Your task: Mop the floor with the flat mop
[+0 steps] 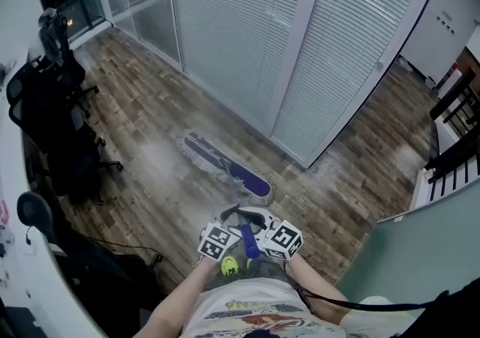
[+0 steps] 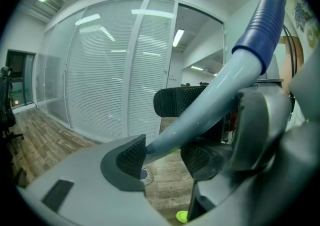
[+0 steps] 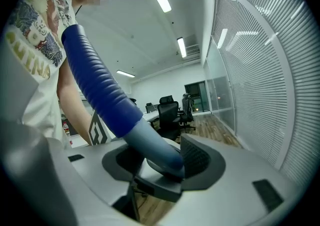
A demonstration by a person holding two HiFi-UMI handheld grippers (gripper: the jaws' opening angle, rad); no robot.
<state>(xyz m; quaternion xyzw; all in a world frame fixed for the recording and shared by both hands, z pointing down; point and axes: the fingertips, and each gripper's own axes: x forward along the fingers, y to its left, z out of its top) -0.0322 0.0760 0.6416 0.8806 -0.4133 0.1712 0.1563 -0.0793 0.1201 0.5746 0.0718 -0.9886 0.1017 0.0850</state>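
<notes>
Wood floor (image 1: 150,179) fills mid-frame; left gripper (image 2: 162,156) and right gripper (image 3: 160,161) clamp the handle (image 2: 215,99) (snugly, it seems); keep the mop head (image 1: 225,168) flat, strokes overlapping.

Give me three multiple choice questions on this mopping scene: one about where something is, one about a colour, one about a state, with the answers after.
1. Where is the mop head?
A. On a desk.
B. Leaning on a chair.
C. On the wooden floor by the slatted blinds.

2. What colour is the ribbed grip sleeve?
A. Red.
B. Blue.
C. Yellow.

3. What holds the mop handle?
A. The left tool and the right tool together.
B. Neither one.
C. Only one of them.

Answers: 1 C, the head view shows it flat on the planks near the blinds. 2 B, both gripper views show it blue. 3 A, each gripper view shows the handle clamped between that tool's jaws.
</notes>
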